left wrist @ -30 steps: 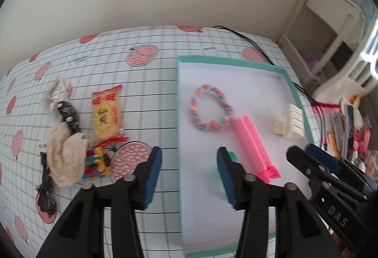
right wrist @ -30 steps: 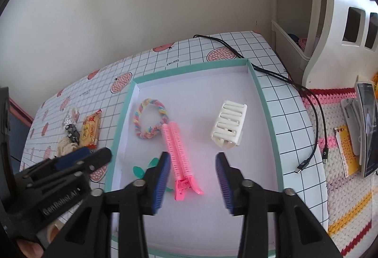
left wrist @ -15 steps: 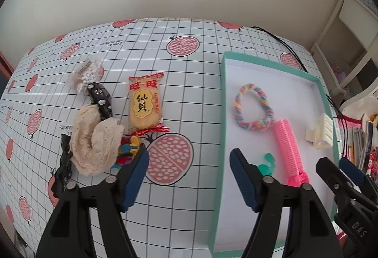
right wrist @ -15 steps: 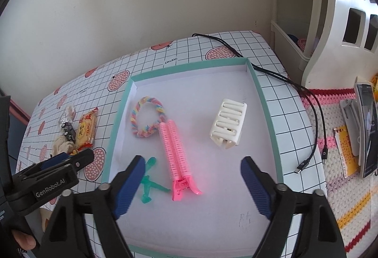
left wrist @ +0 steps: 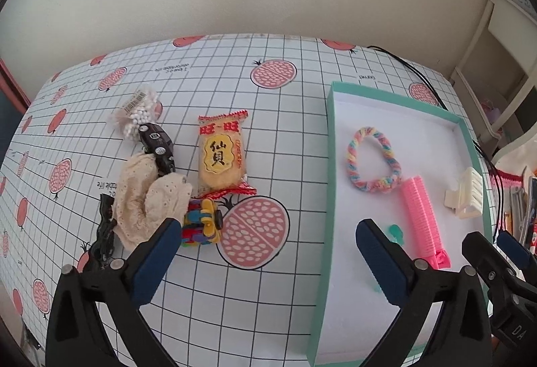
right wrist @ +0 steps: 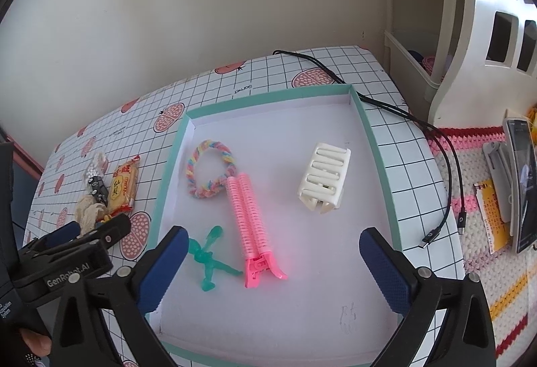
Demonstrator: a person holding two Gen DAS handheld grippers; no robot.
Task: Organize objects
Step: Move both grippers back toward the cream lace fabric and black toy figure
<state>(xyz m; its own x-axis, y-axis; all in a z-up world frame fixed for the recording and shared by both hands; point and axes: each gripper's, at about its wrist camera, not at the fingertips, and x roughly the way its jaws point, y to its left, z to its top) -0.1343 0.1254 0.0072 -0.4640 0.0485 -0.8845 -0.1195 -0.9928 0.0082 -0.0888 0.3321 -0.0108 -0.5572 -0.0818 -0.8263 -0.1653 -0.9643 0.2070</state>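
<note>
Gridded tablecloth (left wrist: 285,138), colourful toy (left wrist: 201,226) beside wide-spread left tool (left wrist: 268,263).

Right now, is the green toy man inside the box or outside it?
Inside. The green toy man lies flat on the white floor of the box, beside the pink hair clip, within the teal walls.

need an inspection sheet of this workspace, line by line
surface: white grid tablecloth with pink fruit prints.
job's things: teal-rimmed white tray holds pastel braided hair tie, pink ribbed hair clip, white claw clip, green translucent figure.
clutter: yellow snack packet, cream lace scrunchie, multicoloured toy, black clip, white bead packet left of tray.
grippers: left gripper open; right gripper open.
cables: black cables beside tray.
surroundings: white shelf unit.
</note>
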